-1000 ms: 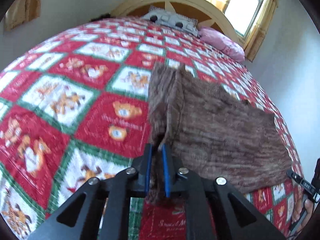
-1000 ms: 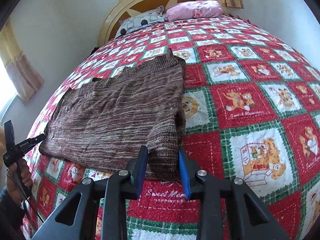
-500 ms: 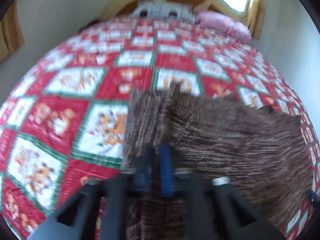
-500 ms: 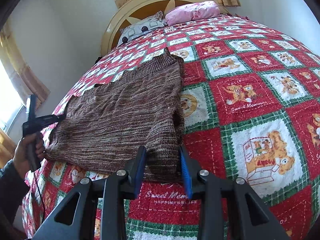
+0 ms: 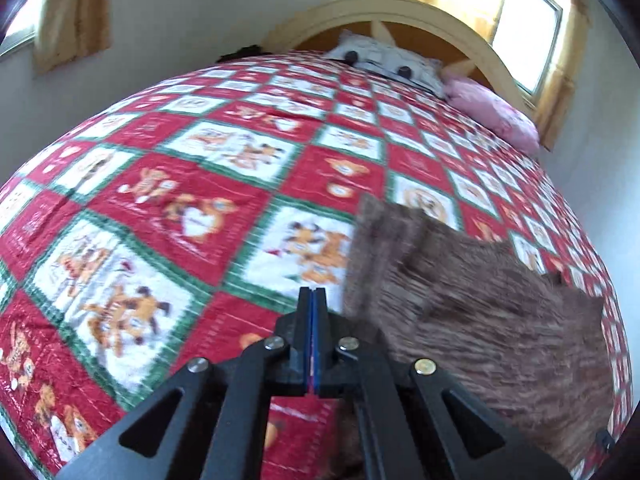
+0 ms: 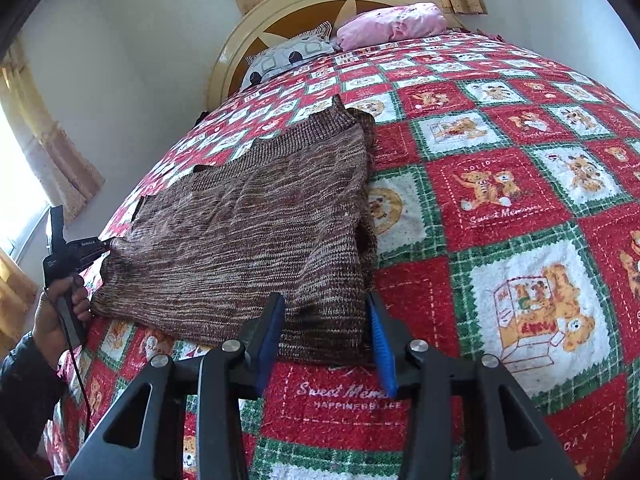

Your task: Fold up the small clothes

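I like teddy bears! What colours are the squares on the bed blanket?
Red and white squares with green borders on the bear-print quilted bedspread, clearest in the right wrist view.

A home bedroom: quilted bed, pillows, arched headboard, curtained windows.
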